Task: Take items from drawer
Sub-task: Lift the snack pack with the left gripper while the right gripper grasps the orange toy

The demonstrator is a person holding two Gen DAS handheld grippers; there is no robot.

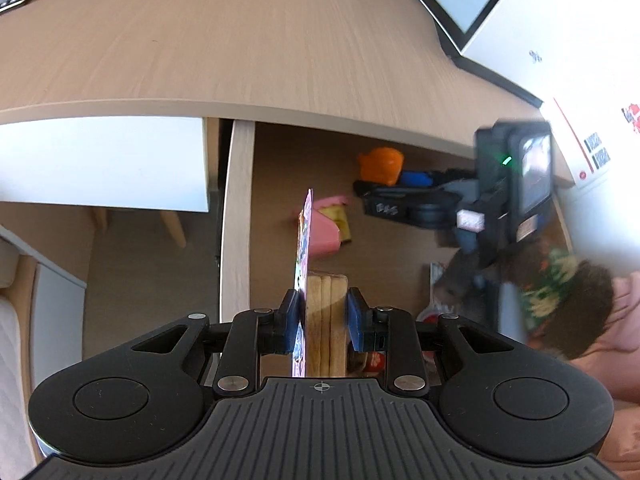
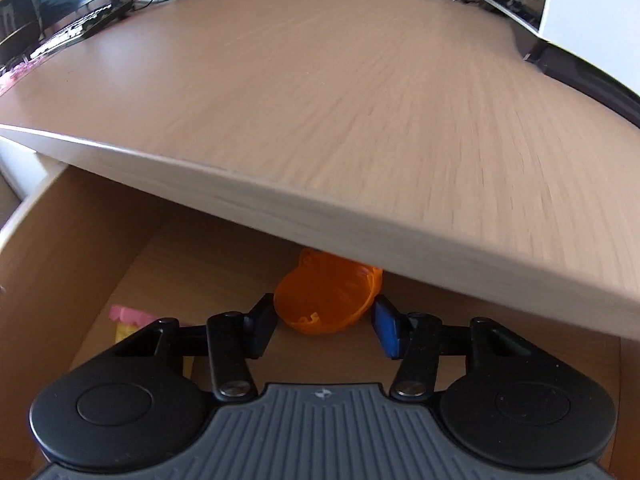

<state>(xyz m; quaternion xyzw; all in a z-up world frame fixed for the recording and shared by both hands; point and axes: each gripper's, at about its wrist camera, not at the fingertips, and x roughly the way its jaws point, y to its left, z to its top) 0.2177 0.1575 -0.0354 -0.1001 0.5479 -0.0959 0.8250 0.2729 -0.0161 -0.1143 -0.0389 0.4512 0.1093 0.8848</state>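
Two grippers share the work: the left gripper is clamped on a stack of wooden pieces with a printed card. The right gripper stands part-open, its jaws flanking the orange cup, which lies tipped, mouth toward the camera, at the far end of the drawer beneath the desk edge; pad contact is unclear.

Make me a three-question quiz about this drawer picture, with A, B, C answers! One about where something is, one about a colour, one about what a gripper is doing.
1. Where is the orange cup?
A. on the desk top
B. in the drawer, partly under the desk edge
C. on the floor

2. What colour is the block beside the yellow piece in the drawer?
A. pink
B. green
C. white

3. What is the left gripper doing?
A. standing open with nothing in it
B. pressing on the keyboard
C. clamping a stack of wooden pieces

Answers:
1 B, it lies on the drawer floor below the desk.
2 A, its top is pink.
3 C, both pads press the stack.
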